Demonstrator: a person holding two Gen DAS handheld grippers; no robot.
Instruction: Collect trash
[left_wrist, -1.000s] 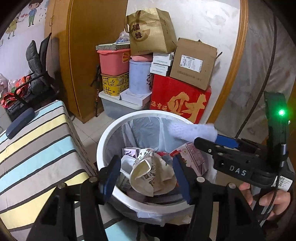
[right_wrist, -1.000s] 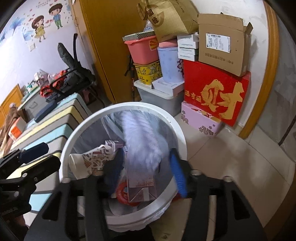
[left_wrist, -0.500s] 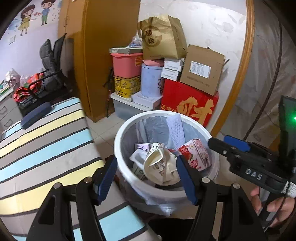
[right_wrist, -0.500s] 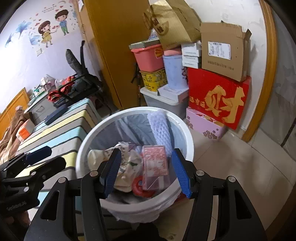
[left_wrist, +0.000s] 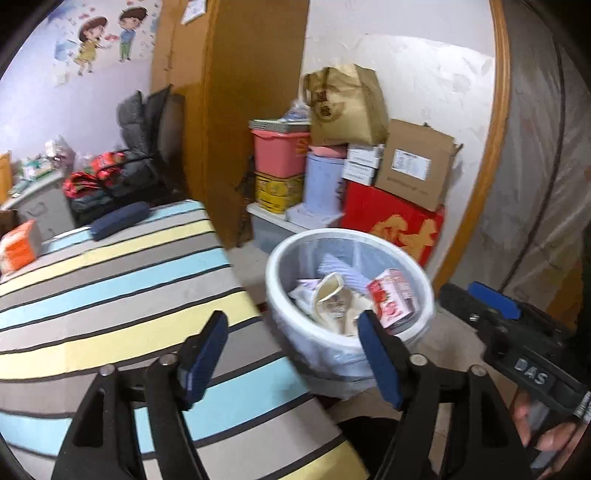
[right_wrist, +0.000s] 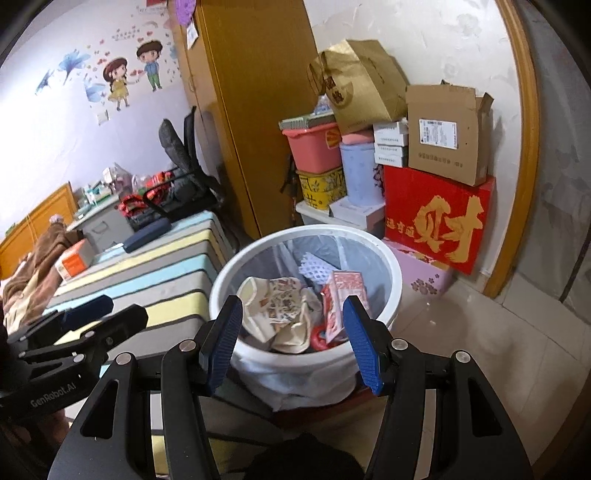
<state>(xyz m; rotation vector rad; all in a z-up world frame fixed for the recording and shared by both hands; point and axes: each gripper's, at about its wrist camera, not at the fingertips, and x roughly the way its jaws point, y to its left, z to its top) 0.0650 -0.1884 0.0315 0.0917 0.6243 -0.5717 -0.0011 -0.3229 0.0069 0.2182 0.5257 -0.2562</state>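
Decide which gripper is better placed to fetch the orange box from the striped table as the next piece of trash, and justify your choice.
Probably the left gripper. It is open, holds nothing, and hangs over the striped table, nearer the orange box. The right gripper, also open, faces the white bin.

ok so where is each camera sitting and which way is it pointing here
Left wrist: on the left tool, above the striped table, facing the white trash bin and stacked boxes; its own open fingers show, plus the right tool and a hand at right.
Right wrist: on the right tool, directly over the white trash bin, facing the same corner; its open fingers show, with the left tool at left.
Shared: the bin, the red carton inside it, the red box, and the table.
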